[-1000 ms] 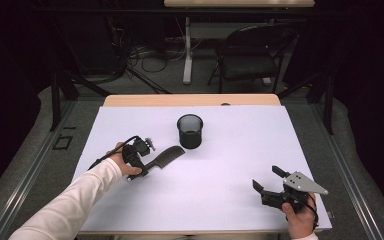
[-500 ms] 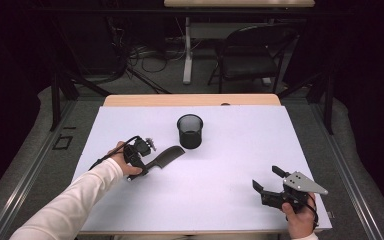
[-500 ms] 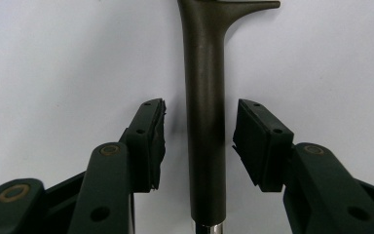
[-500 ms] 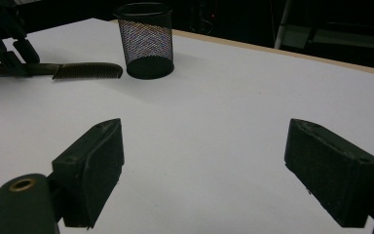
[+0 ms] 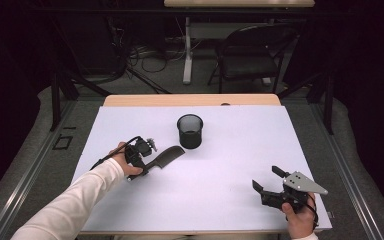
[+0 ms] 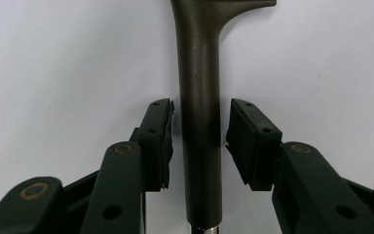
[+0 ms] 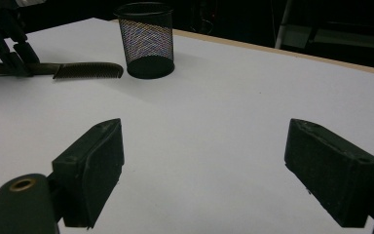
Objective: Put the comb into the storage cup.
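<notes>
White table [image 5: 230, 200], black mesh cup [image 5: 190, 131], folding chair [image 5: 252, 52]

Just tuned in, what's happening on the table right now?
A person is working with a claw in each hand. The left claw has just been closing around the handle of a dark comb lying flat on the white table; a thin gap shows beside each pad, so it is not gripped yet. The right claw rests open near the front right edge, holding nothing. A black mesh cup stands upright just past the comb.
</notes>
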Demonstrator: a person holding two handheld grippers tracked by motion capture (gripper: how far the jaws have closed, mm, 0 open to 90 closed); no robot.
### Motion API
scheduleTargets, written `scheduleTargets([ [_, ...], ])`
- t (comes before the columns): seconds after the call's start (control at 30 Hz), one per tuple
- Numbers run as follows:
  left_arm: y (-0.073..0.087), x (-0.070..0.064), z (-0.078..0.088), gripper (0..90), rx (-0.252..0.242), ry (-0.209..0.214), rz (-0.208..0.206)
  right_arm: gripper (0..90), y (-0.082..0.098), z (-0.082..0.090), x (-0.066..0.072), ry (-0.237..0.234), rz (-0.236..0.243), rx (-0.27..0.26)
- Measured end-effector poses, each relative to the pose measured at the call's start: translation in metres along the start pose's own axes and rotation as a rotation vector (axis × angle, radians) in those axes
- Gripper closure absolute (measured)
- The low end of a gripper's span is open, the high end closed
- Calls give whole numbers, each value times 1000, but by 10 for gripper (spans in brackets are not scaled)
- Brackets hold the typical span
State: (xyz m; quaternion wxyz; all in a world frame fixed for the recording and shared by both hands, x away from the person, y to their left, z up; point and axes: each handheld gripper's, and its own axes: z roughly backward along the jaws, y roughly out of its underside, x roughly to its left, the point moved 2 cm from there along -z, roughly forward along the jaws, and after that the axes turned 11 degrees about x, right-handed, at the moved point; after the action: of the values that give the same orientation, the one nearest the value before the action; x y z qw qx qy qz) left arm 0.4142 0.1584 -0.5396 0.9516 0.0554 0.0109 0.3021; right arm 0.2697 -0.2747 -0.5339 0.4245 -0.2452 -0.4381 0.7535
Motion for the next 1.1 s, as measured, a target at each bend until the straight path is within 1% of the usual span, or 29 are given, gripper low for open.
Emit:
scheduleTargets([
  [0.1, -1, 0, -1, 627, 11, -4, 3, 143, 0, 0, 0, 0, 0, 0],
  [0.2, -2, -1, -1, 630, 11, -5, 5, 143, 0, 0, 0, -1, -1, 1],
  [0.33, -2, -1, -2, 636, 12, -10, 3, 143, 0, 0, 0, -3, -2, -1],
  [0.37, -2, -1, -2, 639, 17, -9, -3, 143, 0, 0, 0, -3, -2, -1],
  [0.43, -2, -1, -3, 641, 21, -11, -2, 143, 0, 0, 0, -2, -1, 2],
  [0.53, -3, -1, -3, 644, 23, -6, 2, 143, 0, -1, 0, -3, -2, -2],
  [0.77, -3, -1, -3, 675, 23, -2, -7, 143, 0, -1, 1, -6, -4, 2],
  [0.83, -3, -1, -3, 675, 30, 2, -7, 143, 0, -1, 1, -6, -3, 2],
  [1.1, -3, 1, -3, 684, 25, 18, 0, 143, 0, -1, 1, -5, 2, 7],
])
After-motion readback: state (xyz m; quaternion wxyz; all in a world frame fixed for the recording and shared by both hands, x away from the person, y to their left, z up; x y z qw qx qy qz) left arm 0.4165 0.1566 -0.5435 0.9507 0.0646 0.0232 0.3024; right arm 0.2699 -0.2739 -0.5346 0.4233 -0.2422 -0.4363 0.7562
